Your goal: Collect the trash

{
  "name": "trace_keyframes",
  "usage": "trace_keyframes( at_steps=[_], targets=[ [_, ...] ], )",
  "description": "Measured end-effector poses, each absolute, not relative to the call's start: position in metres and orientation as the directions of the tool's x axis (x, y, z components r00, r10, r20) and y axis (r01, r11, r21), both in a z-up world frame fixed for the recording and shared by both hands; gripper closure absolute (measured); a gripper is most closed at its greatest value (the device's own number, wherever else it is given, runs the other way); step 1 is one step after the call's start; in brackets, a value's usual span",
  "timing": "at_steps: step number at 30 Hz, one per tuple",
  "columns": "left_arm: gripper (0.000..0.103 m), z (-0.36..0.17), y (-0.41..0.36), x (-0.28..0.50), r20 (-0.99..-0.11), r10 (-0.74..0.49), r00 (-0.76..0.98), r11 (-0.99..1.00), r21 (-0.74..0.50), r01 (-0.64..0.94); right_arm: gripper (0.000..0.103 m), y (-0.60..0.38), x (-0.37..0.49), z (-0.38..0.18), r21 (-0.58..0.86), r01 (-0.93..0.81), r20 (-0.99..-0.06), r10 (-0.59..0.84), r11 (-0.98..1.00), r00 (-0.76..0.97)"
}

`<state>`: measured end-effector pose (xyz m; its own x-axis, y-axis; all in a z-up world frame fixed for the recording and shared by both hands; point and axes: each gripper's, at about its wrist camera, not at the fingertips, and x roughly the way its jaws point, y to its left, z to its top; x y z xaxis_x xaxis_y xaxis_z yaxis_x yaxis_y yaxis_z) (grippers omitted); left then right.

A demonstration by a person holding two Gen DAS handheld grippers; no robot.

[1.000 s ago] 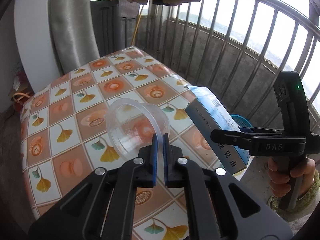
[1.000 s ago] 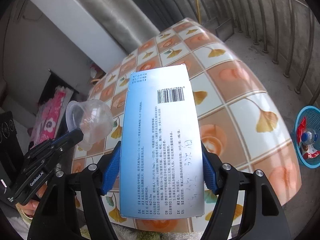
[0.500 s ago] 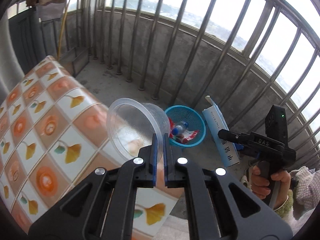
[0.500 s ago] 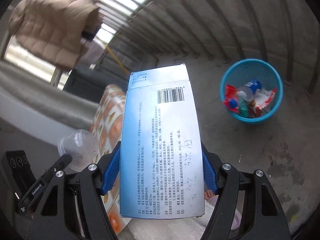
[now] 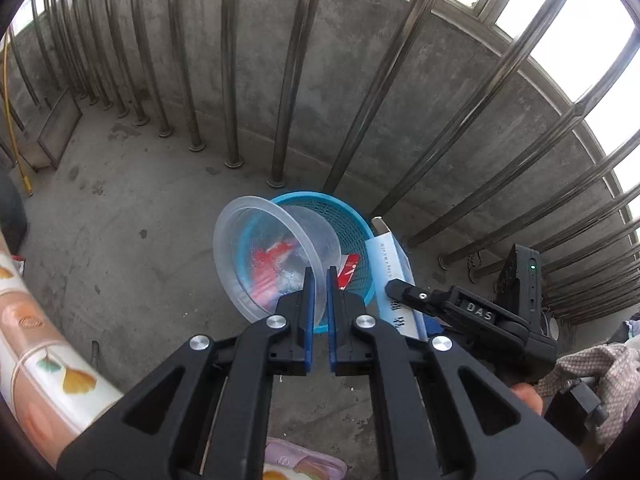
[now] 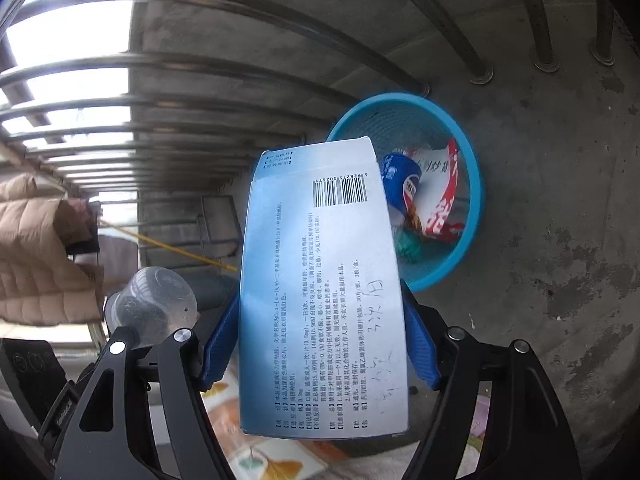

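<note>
My left gripper (image 5: 320, 272) pinches the rim of a clear plastic cup (image 5: 264, 256), which hangs tilted just above the blue mesh basket (image 5: 356, 232) on the concrete floor. Its jaws are opening, with the rim still between the blue pads. My right gripper (image 6: 320, 300) holds a white and blue medicine box (image 6: 320, 280) by its long sides, beside and above the same basket (image 6: 476, 184). Those jaws are opening too, and the box stays between them. In the left wrist view the box (image 5: 390, 264) stands at the basket's right edge.
The basket holds red wrappers (image 6: 440, 208) and a blue bottle (image 6: 400, 184). Steel railing bars (image 5: 288, 80) and a low concrete wall stand right behind it. The table's patterned edge (image 5: 40, 360) curves along the lower left. A padded coat (image 6: 36, 252) hangs further back.
Both grippers swung away from the table and sank toward the floor basket, carrying the cup and the box. The right wrist rolled strongly. The basket now sits close under both.
</note>
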<state>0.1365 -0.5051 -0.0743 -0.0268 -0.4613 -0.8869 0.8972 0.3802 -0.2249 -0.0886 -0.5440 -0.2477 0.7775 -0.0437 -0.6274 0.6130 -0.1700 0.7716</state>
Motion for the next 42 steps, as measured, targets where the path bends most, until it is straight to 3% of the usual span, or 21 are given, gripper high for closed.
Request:
trace_keyframes(
  at_steps=[2,7,15,19,23,26,29,32,35,38,42],
  targets=[
    [0.049,-0.093,-0.523,0.144,-0.902,-0.43,-0.027,0.413,-0.224,0.883,0.017,-0.563,-0.076,-0.274,0.729,0.656,-0.675,-0.043,-0.195,0.737],
    [0.05,-0.12,-0.518,0.147,-0.916,-0.401,-0.014,0.466,-0.217,0.858,0.017,-0.571,-0.062,-0.328,0.618,0.755,-0.771,0.015,-0.22,0.636],
    [0.05,-0.074,-0.448,0.141,-0.865,-0.501,0.03,0.444,-0.227,0.866,0.017,-0.543,-0.091,-0.297,0.635,0.765,-0.772,-0.07,-0.109,0.631],
    [0.045,-0.028,-0.387,0.13,-0.796,-0.6,0.076,0.431,-0.242,0.869,0.017,-0.529,-0.102,-0.249,0.641,0.768,-0.759,-0.137,0.015,0.636],
    [0.033,0.014,-0.311,0.112,-0.715,-0.678,0.168,0.456,-0.231,0.859,0.017,-0.5,-0.097,-0.179,0.628,0.746,-0.724,-0.188,0.221,0.664],
    [0.02,0.042,-0.249,0.098,-0.668,-0.694,0.269,0.531,-0.223,0.817,0.016,-0.462,-0.081,-0.122,0.595,0.691,-0.683,-0.196,0.41,0.704],
    [0.013,0.061,-0.181,0.085,-0.632,-0.674,0.382,0.643,-0.249,0.724,0.009,-0.413,-0.06,-0.065,0.532,0.598,-0.635,-0.185,0.599,0.75],
    [0.011,0.069,-0.114,0.069,-0.636,-0.58,0.509,0.784,-0.265,0.561,0.007,-0.355,-0.043,-0.022,0.453,0.476,-0.585,-0.152,0.754,0.797],
    [0.009,0.071,-0.056,0.049,-0.663,-0.345,0.665,0.931,-0.151,0.332,0.006,-0.299,-0.03,0.006,0.378,0.343,-0.562,-0.081,0.86,0.823],
    [0.009,0.063,-0.012,0.024,-0.641,-0.131,0.756,0.991,-0.06,0.121,0.006,-0.252,-0.016,0.018,0.284,0.262,-0.597,-0.044,0.922,0.801],
    [0.009,0.04,0.023,-0.003,-0.657,-0.036,0.753,0.999,-0.044,0.01,0.006,-0.187,-0.005,0.025,0.092,0.185,-0.637,-0.085,0.978,0.766]
  ],
)
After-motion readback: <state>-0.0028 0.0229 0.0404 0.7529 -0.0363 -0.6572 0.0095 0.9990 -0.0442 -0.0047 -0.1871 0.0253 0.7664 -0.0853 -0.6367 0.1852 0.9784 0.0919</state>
